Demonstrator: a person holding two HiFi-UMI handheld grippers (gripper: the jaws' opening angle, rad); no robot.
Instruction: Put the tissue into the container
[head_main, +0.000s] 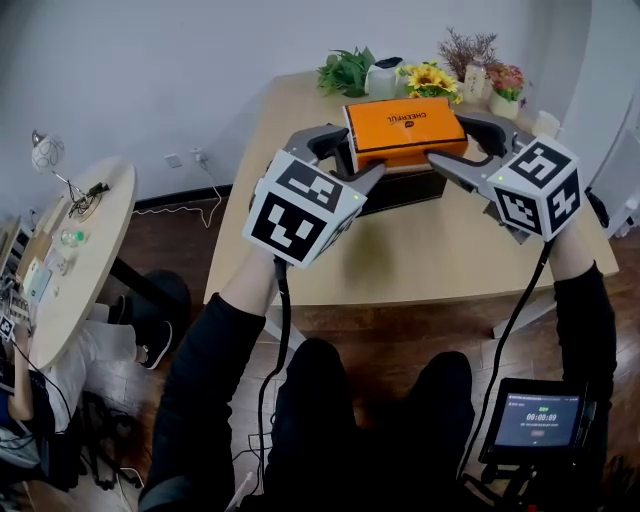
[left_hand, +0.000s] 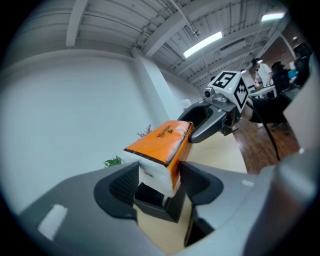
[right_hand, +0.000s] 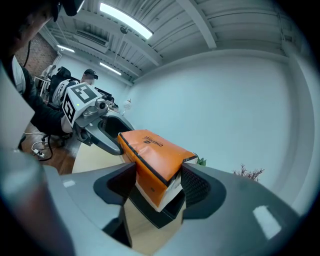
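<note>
The orange tissue pack is held over the black container, which stands towards the far side of the wooden worktop. The pack is gripped at both short ends. The jaws of the left gripper are closed on one end and the jaws of the right gripper on the other, with the pads pressed against the wrapper in both gripper views. A two-ended hold is probably chosen because the pack is soft: held from one end alone, it would likely sag or twist out of line with the opening. The container appears only slightly larger than the pack, so the long sides have been lined up with its walls. The pack is not yet seated, since most of its height is seen above the rim. Whether its underside already touches the rim cannot be told.
</note>
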